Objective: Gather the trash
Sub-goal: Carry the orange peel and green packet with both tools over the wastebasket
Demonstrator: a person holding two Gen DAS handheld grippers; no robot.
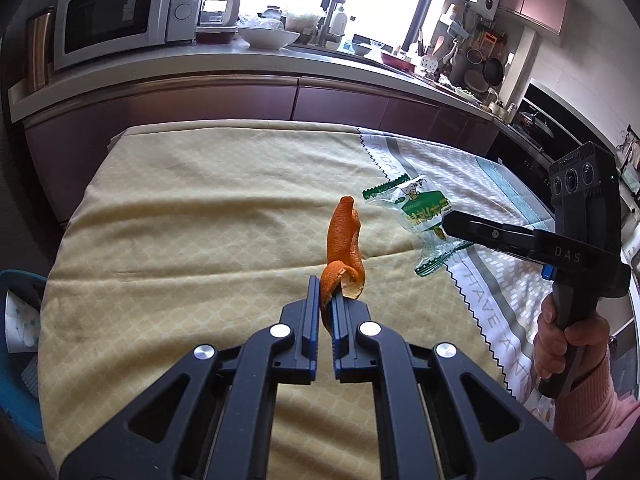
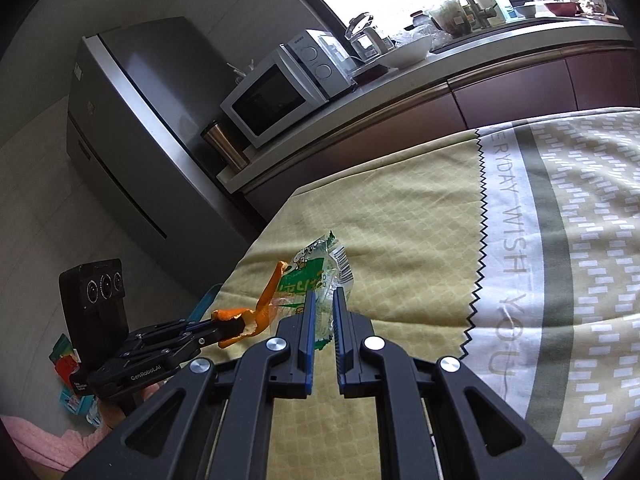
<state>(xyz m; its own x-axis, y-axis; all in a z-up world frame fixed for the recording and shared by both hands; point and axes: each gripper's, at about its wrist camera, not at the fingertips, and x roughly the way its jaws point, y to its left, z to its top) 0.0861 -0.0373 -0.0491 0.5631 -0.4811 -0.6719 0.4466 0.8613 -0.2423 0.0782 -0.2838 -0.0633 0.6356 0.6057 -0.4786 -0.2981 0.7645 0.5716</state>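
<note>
Left fingers [image 1: 328, 300] clamp peel [image 1: 344, 248]; right fingers [image 2: 322, 312] clamp wrapper [image 2: 320, 276].
Both items lifted above cloth-covered counter [image 1: 180, 200], peel near its left edge, wrapper just beside it.

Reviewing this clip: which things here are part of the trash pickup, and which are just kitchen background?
In the job:
- orange peel, clamped in the left gripper
- green snack wrapper, clamped in the right gripper

Background:
- microwave
- white bowl
- fridge
- tablecloth
</note>
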